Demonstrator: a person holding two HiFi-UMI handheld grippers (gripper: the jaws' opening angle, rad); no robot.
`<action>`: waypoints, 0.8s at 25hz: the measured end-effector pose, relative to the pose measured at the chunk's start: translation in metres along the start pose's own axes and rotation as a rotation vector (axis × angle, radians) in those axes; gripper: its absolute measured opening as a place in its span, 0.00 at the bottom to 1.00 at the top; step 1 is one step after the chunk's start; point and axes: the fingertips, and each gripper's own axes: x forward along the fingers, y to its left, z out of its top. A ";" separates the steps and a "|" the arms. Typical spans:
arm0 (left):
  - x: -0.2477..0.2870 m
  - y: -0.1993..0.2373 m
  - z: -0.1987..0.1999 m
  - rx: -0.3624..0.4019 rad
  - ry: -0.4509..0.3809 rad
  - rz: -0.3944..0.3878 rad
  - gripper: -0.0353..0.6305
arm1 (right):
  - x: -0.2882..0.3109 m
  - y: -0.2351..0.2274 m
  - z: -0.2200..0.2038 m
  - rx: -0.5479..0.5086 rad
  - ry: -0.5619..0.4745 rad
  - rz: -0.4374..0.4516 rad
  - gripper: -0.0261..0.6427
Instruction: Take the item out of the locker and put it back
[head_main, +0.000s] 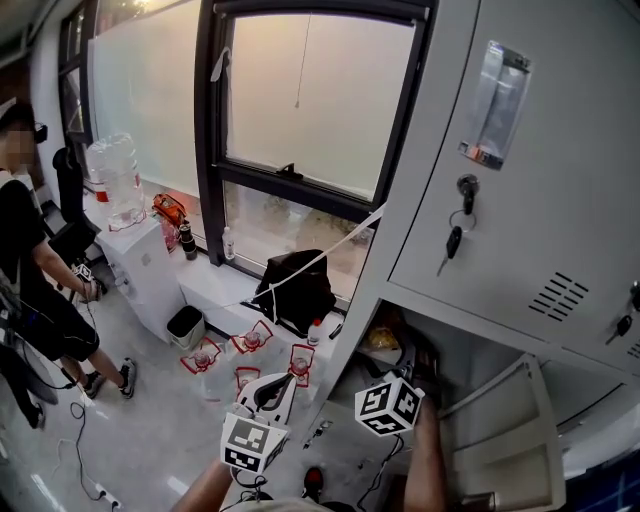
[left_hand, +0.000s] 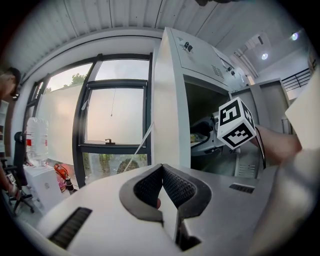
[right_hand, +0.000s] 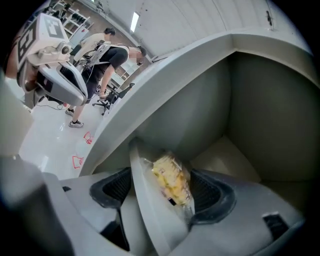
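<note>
Locker compartment (right_hand: 250, 115) around right gripper (right_hand: 162, 189), jaws wide apart, snack packet (right_hand: 170, 181) between; left gripper (left_hand: 161, 189) jaws together.

In the head view, the marker cube (head_main: 390, 405) hides the jaws of the right tongs (right_hand: 162, 191) inside the locker (head_main: 520, 200). Print on the packet (right_hand: 172, 182) is too blurred to read.

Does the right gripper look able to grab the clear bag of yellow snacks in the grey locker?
Probably yes. The right gripper is inside the open grey locker, jaws wide apart, and the clear bag of yellow snacks sits between them, beside a pale curved rim.
</note>
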 end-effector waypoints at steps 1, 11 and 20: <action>0.001 0.000 0.000 -0.001 0.001 0.000 0.09 | 0.000 0.002 -0.001 -0.008 0.008 0.011 0.57; 0.005 -0.005 -0.002 0.003 0.007 -0.013 0.09 | -0.008 0.004 -0.002 -0.049 0.016 0.025 0.49; 0.002 -0.007 -0.002 0.008 0.007 -0.019 0.09 | -0.021 0.004 0.003 -0.073 0.012 0.010 0.35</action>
